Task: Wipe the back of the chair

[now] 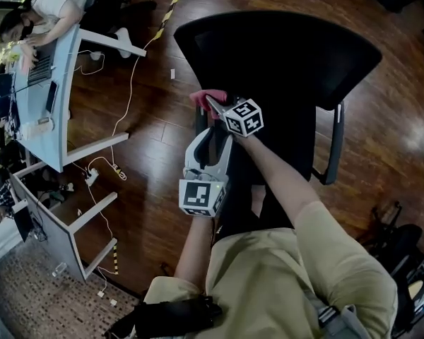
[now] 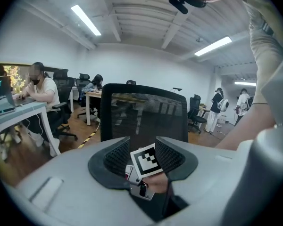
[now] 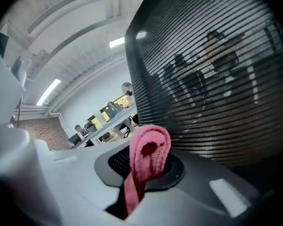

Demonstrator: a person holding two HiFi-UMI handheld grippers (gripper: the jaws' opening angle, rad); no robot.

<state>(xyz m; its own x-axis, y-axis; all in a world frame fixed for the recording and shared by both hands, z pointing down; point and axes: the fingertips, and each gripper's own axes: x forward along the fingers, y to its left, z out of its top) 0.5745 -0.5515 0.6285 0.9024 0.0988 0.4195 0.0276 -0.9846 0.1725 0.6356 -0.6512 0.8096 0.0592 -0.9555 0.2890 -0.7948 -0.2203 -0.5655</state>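
Note:
The black office chair stands in front of me, its mesh back (image 1: 283,55) wide at the top of the head view. My right gripper (image 1: 213,106) is shut on a folded pink cloth (image 1: 208,96), which sits at the left edge of the chair back. In the right gripper view the pink cloth (image 3: 149,155) sticks up between the jaws, and the mesh back (image 3: 212,79) is very close to it. My left gripper (image 1: 212,138) is just below the right one, open and holding nothing. The left gripper view looks between its jaws at the right gripper's marker cube (image 2: 146,160) and the chair back (image 2: 144,112).
A light blue desk (image 1: 53,111) with a laptop and seated people runs along the left. White desk legs (image 1: 99,145) and cables (image 1: 120,129) lie on the wooden floor beside the chair. The chair's armrest (image 1: 333,150) sticks out at right. More chairs and people stand in the background.

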